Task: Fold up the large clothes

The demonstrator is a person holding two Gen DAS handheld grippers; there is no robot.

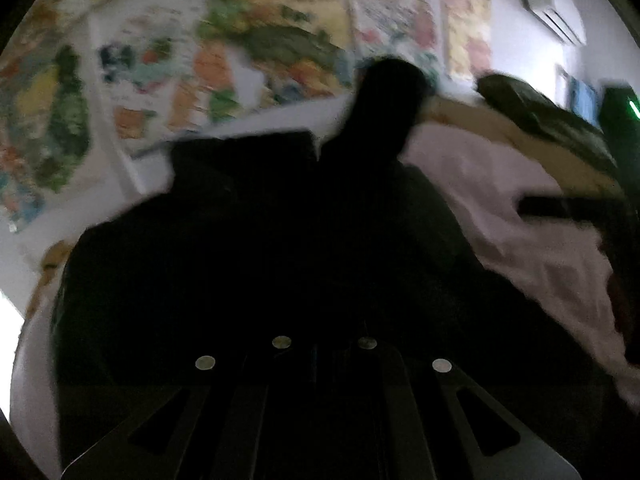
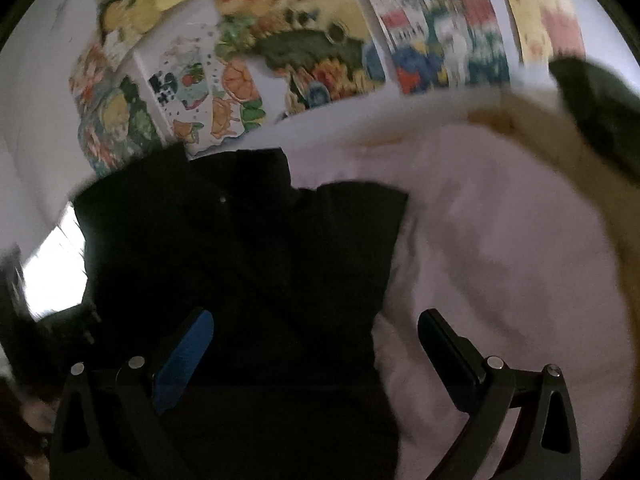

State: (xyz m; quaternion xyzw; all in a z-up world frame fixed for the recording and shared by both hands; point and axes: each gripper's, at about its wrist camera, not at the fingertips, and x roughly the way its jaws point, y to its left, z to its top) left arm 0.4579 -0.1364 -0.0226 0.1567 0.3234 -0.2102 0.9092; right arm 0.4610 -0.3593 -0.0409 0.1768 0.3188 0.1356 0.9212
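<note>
**While both claws work over a bed, one black garment lies spread on it**

One black garment (image 2: 240,264) covers the left part of a bed (image 2: 500,260) dressed in a pale pinkish sheet, its collar end toward the far edge by the wall. The left claw (image 1: 324,360) is clenched, with dark cloth bunched right at its tips; whether it pinches that cloth is too dark to tell. The right claw (image 2: 316,344) is released, its two fingers spread wide above the garment's near part, one pad blue, one black, neither pressing cloth. One dark green pillow (image 2: 600,120) sits at the bed's far right corner. About seven colourful posters (image 2: 280,40) hang on the wall behind; blur makes any writing unreadable. One air conditioner (image 1: 548,8) is mounted high on the right.
</note>
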